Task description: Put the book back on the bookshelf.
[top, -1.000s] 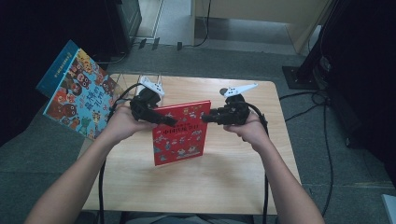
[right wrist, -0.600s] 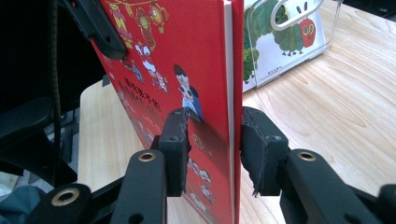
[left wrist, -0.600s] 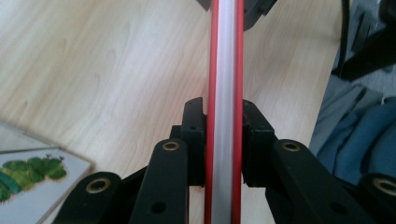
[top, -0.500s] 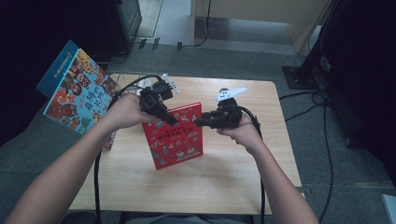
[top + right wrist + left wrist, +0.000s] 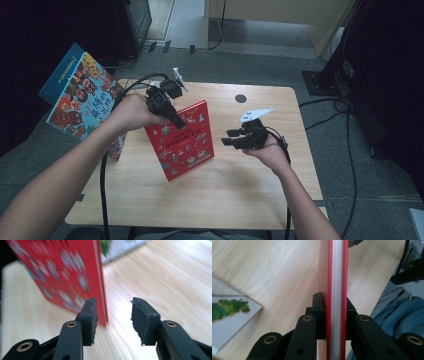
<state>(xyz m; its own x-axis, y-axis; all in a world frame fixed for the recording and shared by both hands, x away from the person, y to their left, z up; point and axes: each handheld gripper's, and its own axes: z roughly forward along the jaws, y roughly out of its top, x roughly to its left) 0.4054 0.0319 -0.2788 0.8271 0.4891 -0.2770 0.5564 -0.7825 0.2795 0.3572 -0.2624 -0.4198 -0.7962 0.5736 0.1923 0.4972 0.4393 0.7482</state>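
The left gripper [image 5: 170, 112] is clamping the thin red hardcover picture book [image 5: 182, 140] at its upper left corner, and from the high view the book is tilting up off the pale wooden table [image 5: 240, 200], lower corner low over the boards. The left gripper view is giving what the high view cannot: the book edge-on, two red boards sandwiching a white block of pages [image 5: 336, 290], with the black fingers [image 5: 318, 312] pressing flat on both covers; they have just been closing a touch tighter on it. It is also catching a grey-edged book with a green caterpillar picture [image 5: 229, 312] lying flat on the table at its left.

The right gripper [image 5: 230, 138] is sitting just beside the book's right edge, apart from it. In the right gripper view its fingers [image 5: 141, 320] are standing released, having just been opening, with bare wood grain between the chipped, rough black pads and the glossy red cover off to their left.

At the table's left edge a large colourful picture book with a blue spine [image 5: 80, 95] is leaning upright. Grey carpet floor [image 5: 360, 175] is running around the table, with black cables trailing over it.
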